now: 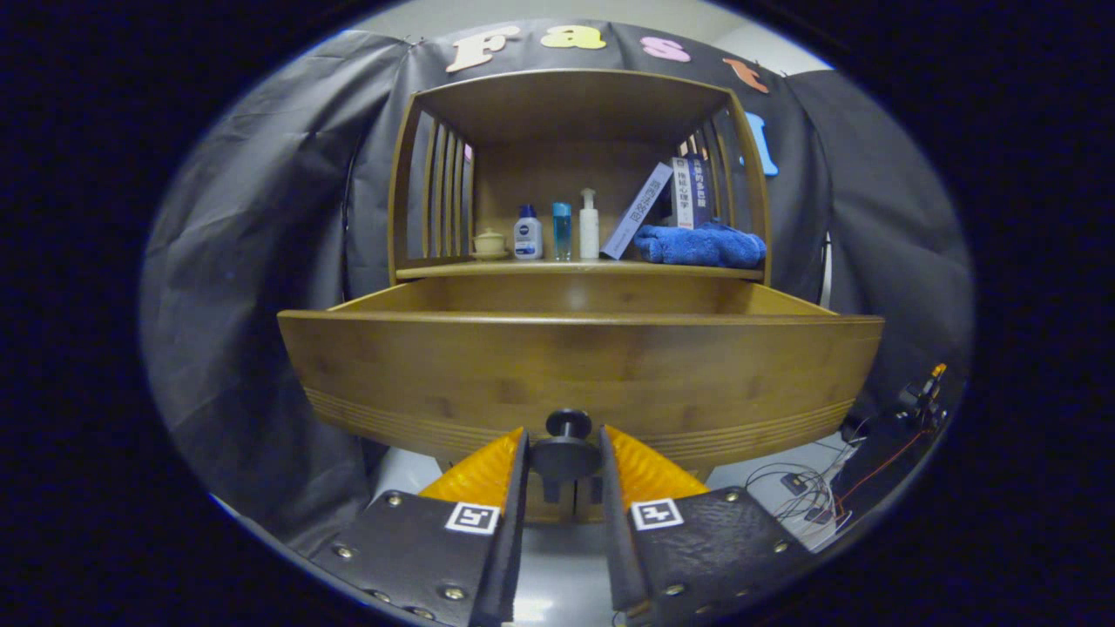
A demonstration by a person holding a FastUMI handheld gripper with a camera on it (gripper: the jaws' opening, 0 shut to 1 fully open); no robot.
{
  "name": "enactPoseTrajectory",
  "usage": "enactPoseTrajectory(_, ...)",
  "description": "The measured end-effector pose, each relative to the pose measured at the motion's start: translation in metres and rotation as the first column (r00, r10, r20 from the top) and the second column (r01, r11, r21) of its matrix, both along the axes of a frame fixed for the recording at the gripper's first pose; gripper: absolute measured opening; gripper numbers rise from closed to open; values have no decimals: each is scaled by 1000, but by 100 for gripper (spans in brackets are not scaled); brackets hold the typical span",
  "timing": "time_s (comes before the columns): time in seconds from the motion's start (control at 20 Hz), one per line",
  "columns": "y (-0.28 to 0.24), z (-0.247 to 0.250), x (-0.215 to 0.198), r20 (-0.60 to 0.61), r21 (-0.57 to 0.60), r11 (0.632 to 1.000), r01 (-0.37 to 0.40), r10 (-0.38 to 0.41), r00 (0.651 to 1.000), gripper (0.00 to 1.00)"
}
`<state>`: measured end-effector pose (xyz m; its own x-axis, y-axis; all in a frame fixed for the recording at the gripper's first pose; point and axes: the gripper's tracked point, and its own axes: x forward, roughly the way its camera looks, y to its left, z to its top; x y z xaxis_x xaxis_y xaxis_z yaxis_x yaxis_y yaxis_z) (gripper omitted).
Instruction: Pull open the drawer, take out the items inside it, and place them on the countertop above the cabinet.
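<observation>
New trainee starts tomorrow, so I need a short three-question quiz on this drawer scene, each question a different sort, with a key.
1. True or false: the gripper has its fingers on either side of the drawer knob.
2. Which lies on the countertop beside the leaning book? A) blue towel B) red mug C) green sponge
3. Fill in: the wooden drawer is pulled ____.

Key: 1 true; 2 A; 3 open.
</observation>
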<state>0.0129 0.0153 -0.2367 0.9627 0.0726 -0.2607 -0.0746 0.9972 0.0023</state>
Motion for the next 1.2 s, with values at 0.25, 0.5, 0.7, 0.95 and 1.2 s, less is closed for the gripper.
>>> enactPoseTrajectory(0.25,-8,61,14,56,-13,998,67,-66,996,76)
enactPoseTrajectory(0.5,4,99,32,98,-115,992,54,-43,994,98)
enactPoseTrajectory(0.7,17,111,55,70,-177,984,31,-18,997,98)
enactPoseTrajectory(0.95,27,91,93,-85,-223,975,-15,-4,996,98)
enactPoseTrajectory(1.2,14,29,118,-347,-143,990,-6,-45,937,98)
